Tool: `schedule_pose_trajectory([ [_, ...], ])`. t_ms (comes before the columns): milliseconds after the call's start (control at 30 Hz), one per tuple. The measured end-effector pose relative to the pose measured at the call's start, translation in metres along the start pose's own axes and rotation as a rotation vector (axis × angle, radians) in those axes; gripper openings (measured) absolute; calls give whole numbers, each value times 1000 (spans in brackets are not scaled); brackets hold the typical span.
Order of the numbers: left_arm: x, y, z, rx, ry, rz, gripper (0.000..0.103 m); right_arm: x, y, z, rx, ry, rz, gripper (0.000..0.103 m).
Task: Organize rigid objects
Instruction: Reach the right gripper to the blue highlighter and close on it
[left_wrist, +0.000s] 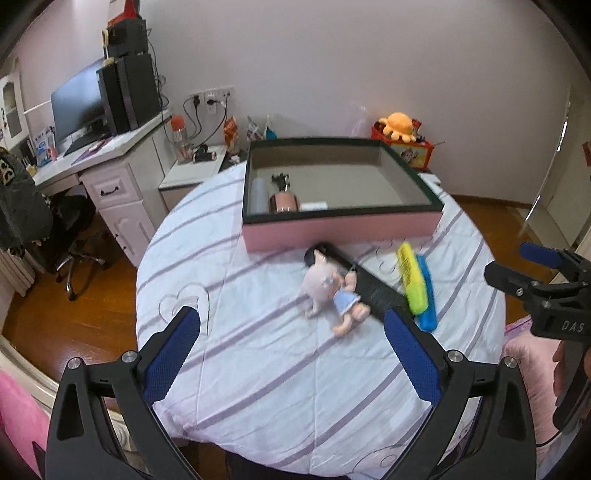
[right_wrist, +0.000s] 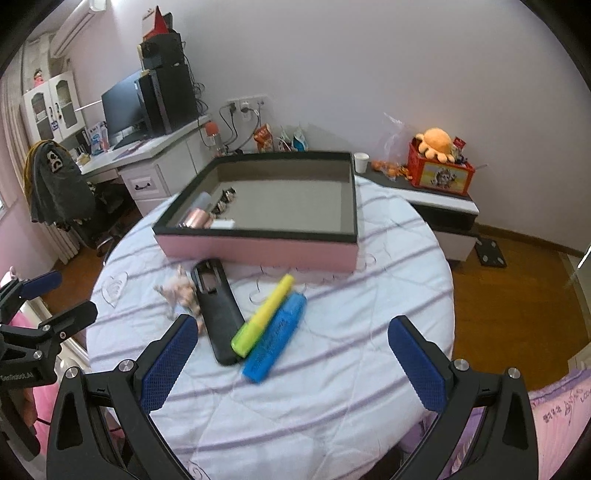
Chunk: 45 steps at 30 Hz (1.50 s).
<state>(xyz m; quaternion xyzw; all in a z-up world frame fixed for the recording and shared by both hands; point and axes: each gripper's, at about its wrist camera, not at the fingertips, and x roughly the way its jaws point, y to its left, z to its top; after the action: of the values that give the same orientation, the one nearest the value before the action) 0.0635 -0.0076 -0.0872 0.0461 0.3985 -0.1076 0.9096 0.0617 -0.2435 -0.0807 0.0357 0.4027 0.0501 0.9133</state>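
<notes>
Round table (right_wrist: 332, 387) under a white quilted cloth with lilac stripes, filling the near and middle ground. At its far side, a shallow pink-walled box (right_wrist: 258, 254) with a dark rim, already holding a pale tube, a pink cylinder, a small white block and a dark metal piece, all crowded into its left near corner. Just in front of the box, still loose on the cloth: a long black case (right_wrist: 218, 321), lying with one end near the box wall; a blue marker (right_wrist: 275, 341) and a yellow highlighter (right_wrist: 264, 319), side by side and touching, the highlighter's near end against the case; a small plush doll (left_wrist: 332, 291), lying against the case's left side. Left gripper (left_wrist: 291, 354) and right gripper (right_wrist: 291, 365) both held above the near cloth, fingers (right_wrist: 166, 369) spread wide, nothing between them.

Judged light, stiff and smooth: case, marker and highlighter, likely to slide or roll if nudged. Best taken across the narrow width near mid-length, the highlighter first lifted clear of its neighbours. Doll judged soft, outside the sorting. Weight of the case not tellable.
</notes>
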Motion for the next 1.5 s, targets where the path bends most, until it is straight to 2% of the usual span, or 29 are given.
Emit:
schedule_pose_trajectory([
  [333, 35, -6, -12, 15, 87, -5, 101, 26, -5, -20, 7, 75, -19, 103],
  [667, 47, -16, -7, 39, 90, -17, 101, 53, -17, -23, 29, 131, -47, 103],
  [933, 54, -2, -5, 23, 99, 0, 101, 83, -10, -24, 12, 186, -73, 103],
  [1500, 64, 14, -7, 11, 123, -1, 101, 115, -4, -8, -6, 214, -97, 103],
])
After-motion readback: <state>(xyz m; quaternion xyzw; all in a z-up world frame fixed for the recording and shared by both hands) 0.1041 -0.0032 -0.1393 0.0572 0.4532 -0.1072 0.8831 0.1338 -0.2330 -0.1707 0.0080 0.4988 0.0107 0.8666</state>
